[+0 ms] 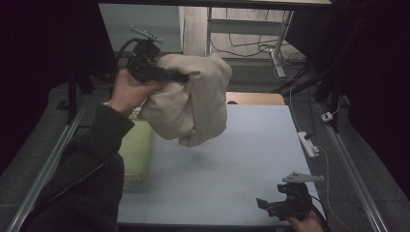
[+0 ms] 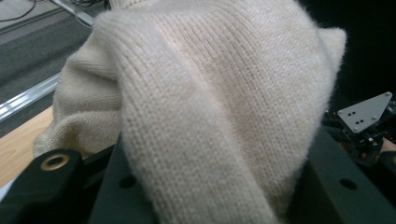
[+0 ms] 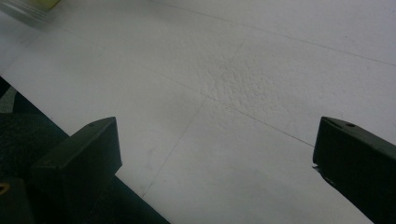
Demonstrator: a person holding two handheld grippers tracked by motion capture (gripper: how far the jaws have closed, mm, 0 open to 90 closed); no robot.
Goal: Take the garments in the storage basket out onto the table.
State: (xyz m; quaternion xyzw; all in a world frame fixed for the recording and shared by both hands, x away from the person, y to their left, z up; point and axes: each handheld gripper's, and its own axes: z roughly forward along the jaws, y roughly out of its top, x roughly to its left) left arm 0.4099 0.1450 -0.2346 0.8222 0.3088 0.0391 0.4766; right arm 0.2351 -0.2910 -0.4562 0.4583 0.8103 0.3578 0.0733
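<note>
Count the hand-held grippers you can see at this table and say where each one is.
2. The left gripper is raised at the far left, shut on the cream knitted sweater. The right gripper sits open at the table's near right corner.

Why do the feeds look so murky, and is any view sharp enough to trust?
High view: dim, with black edges and grainy, soft detail, though the cream sweater in the left gripper reads clearly. Left gripper view: sharp on the knit, background soft. Right gripper view: evenly lit grey table, jaws slightly soft, top left corner blurred.
</note>
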